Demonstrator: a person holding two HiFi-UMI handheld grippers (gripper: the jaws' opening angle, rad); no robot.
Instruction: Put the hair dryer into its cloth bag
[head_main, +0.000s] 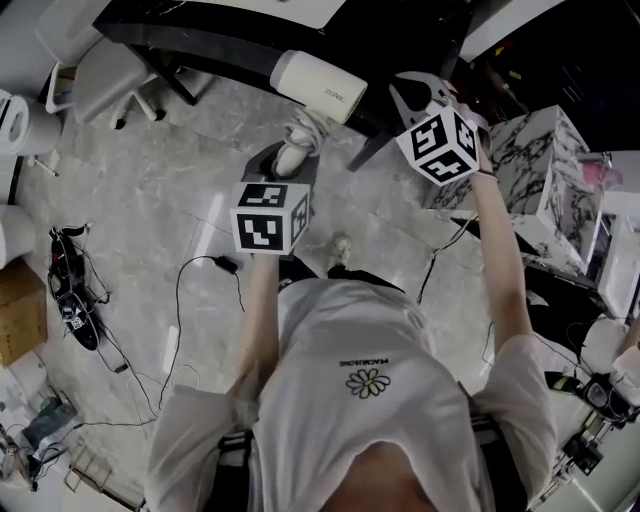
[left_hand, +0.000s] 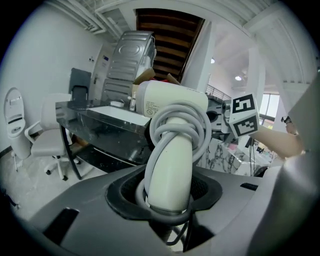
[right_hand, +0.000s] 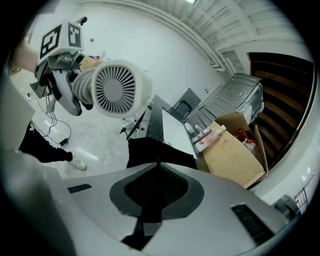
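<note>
A white hair dryer (left_hand: 172, 115) with its grey cord wound round the handle stands upright in my left gripper (left_hand: 167, 200), which is shut on the handle. The head view shows the dryer (head_main: 318, 85) held out in front of me, above the left gripper (head_main: 293, 150). Its round rear grille (right_hand: 115, 89) faces the right gripper view. My right gripper (right_hand: 152, 200) is shut on a black cloth bag (right_hand: 150, 150), which hangs in folds from the jaws. In the head view the right gripper (head_main: 415, 95) is raised to the right of the dryer, and the bag cannot be made out there.
A black glass-topped table (left_hand: 100, 117) stands ahead with a white chair (left_hand: 50, 140) at its left. An open cardboard box (right_hand: 235, 150) sits on the table. A marble-patterned block (head_main: 540, 170) is at my right. Cables (head_main: 200, 280) trail over the floor.
</note>
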